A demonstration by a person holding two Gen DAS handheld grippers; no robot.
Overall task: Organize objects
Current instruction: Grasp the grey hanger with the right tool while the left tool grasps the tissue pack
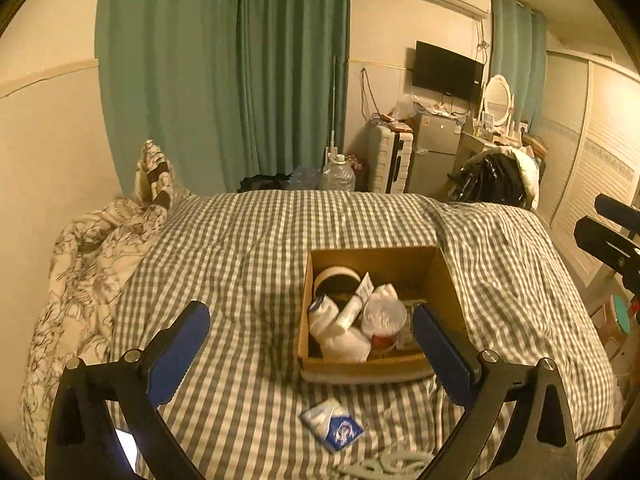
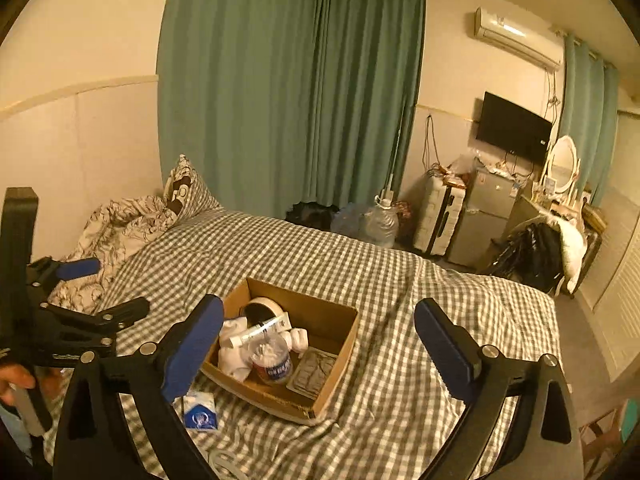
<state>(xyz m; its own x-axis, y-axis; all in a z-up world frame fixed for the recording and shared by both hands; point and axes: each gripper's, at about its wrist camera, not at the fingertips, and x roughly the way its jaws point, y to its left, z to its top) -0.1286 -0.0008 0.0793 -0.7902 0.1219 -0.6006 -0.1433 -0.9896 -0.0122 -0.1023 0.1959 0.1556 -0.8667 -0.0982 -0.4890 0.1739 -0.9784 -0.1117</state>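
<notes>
A: While both tongs hang over the bed (image 1: 260, 240), we log the left tongs (image 1: 312, 320) spread apart and empty, and the right tongs (image 2: 320, 320) likewise apart, holding nothing.

B: Task item still loose?

A: We count one blue-and-white packet (image 1: 332, 424) flat on the checked cover, just in front of the cardboard box (image 1: 360, 368), apart from its near wall. A pale cord (image 1: 384, 464) lies nearer us still.

B: Bearing from the tongs?

A: From the left tongs, the packet sits low and roughly centred between the fingers, long axis running diagonally. From the right tongs, it lies off past the left finger. We judge the left hand nearer and better aligned.

B: Box contents?

A: A jar (image 2: 272, 360), a tube and white cloth already inside.
</notes>
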